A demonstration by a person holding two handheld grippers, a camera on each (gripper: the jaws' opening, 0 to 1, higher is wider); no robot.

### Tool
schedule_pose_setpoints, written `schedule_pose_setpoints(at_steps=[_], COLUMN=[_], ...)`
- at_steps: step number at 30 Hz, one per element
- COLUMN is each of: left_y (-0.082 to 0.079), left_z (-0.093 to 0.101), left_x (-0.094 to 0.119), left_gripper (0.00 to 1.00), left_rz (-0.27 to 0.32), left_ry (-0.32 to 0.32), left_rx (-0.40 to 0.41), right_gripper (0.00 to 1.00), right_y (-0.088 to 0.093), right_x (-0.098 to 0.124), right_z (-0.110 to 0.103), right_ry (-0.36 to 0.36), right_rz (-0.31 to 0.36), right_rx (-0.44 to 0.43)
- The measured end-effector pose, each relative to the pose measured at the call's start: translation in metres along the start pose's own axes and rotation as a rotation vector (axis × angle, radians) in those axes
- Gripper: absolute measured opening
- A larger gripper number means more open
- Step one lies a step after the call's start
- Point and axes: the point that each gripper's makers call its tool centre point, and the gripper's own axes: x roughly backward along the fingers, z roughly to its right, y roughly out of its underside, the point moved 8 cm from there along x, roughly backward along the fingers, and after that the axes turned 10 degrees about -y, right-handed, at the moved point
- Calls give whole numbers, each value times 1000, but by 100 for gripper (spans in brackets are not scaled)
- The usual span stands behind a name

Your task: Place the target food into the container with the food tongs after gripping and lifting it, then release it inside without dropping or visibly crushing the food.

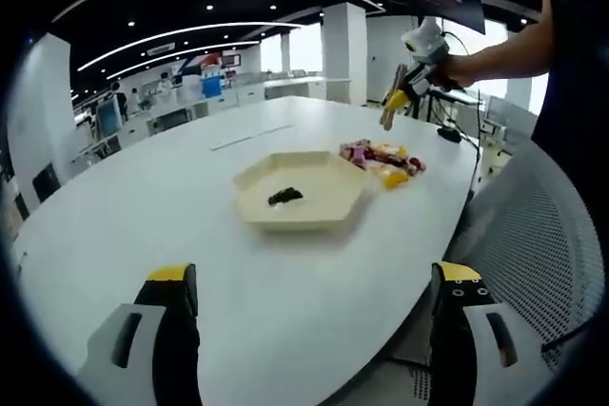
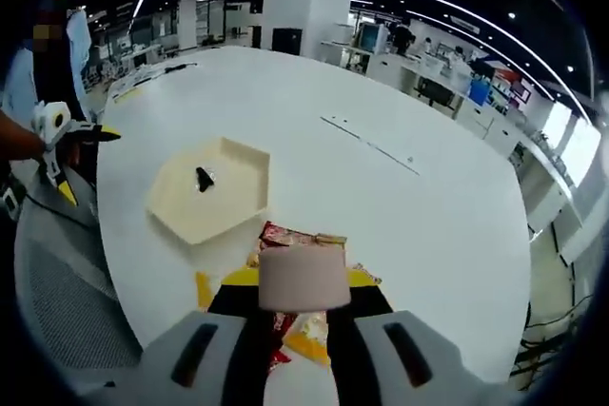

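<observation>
- Food point(image 1: 383, 161), a single heap of pink and yellow wrapped pieces too jumbled to count, lies on the one white worktop point(image 1: 143, 206), near its edge.
- One mesh chair point(image 1: 533, 235) stands just beside that edge.
- One cream six-sided tray point(image 1: 300, 221) sits flat on the worktop, just beside the heap and not touching it.
- Left tool point(image 1: 314, 278): jaws spread wide, holding nothing, poised over the near worktop and pointed at the tray. In the right gripper view it point(image 2: 71, 140) shows off the worktop's edge, beyond the tray point(image 2: 190, 221).
- Right tool point(image 1: 409, 83), in a hand point(image 1: 452, 68), is raised above the far side of the heap; its jaws are clamped on one pale pair of tongs point(image 1: 390, 106) that hangs down toward the worktop. In its own view the tool point(image 2: 303, 282) grips them directly above the heap point(image 2: 285, 235).
- One small dark piece point(image 1: 284, 197) lies inside the tray, near its middle.
</observation>
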Motion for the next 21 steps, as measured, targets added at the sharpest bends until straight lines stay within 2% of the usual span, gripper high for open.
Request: schedule_pose_setpoints(at_steps=[11, 21], left_y=[0, 1], left_z=[0, -1], left_x=[0, 0], left_gripper=[99, 99], left_rz=[-4, -9], left_ry=[-4, -7], left_rx=[-2, 1], right_gripper=[20, 20], right_y=[8, 23], right_x=[-1, -15], right_z=[0, -1], right_ry=[21, 36], right_rz=[2, -4], right_rx=[-54, -109])
